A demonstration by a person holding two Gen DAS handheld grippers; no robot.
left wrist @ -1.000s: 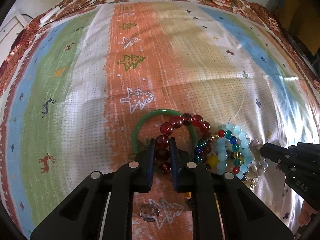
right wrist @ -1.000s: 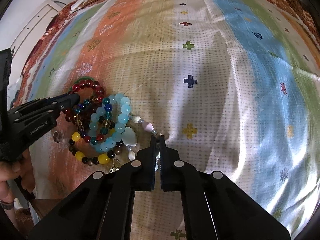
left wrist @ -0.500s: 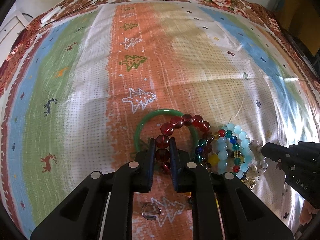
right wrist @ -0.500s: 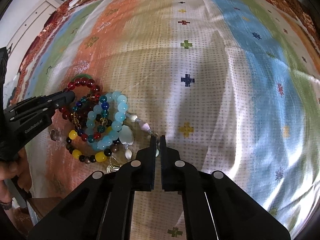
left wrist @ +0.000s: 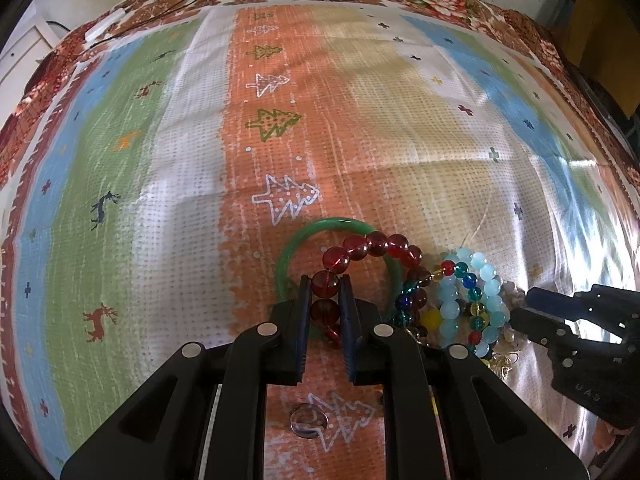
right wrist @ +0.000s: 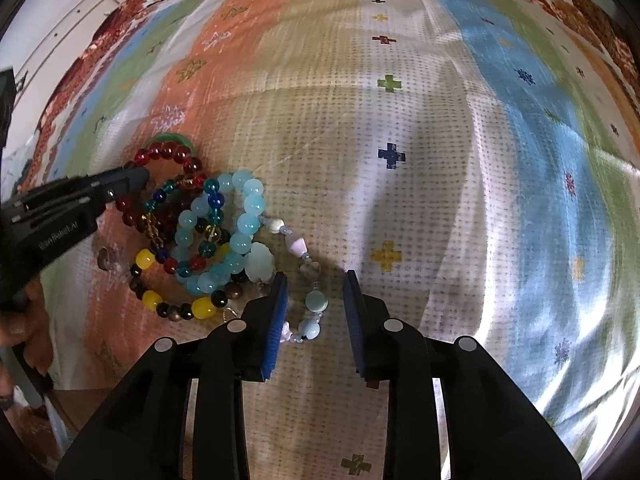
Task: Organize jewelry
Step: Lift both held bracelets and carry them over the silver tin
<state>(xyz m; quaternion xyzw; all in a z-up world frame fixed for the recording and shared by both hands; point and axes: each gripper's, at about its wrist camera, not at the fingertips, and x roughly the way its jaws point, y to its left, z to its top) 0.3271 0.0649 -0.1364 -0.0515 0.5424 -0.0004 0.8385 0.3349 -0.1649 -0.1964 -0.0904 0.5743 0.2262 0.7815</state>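
Note:
A heap of bead bracelets lies on a striped cloth. My left gripper [left wrist: 325, 286] is shut on the red bead bracelet [left wrist: 376, 245], which lies over a green bangle [left wrist: 304, 240]. It also shows in the right wrist view [right wrist: 140, 178] at the red bracelet [right wrist: 168, 152]. My right gripper [right wrist: 316, 280] is open, its fingers on either side of a pale mixed-stone bracelet [right wrist: 314, 300] on the cloth. Beside it lie a light blue bracelet [right wrist: 248, 216], a multicolour one [right wrist: 208, 216] and a yellow-and-black one [right wrist: 176, 308]. The right gripper shows in the left wrist view [left wrist: 532, 304].
A small silver ring [left wrist: 308, 426] lies on the cloth under my left gripper, also seen in the right wrist view [right wrist: 107, 258]. The striped cloth [left wrist: 200, 160] stretches far ahead. A hand [right wrist: 16, 320] holds the left gripper at the cloth's near edge.
My right gripper has opened and let go of the pale mixed-stone bracelet, which now lies between its fingers. My left gripper stays shut on the red bracelet.

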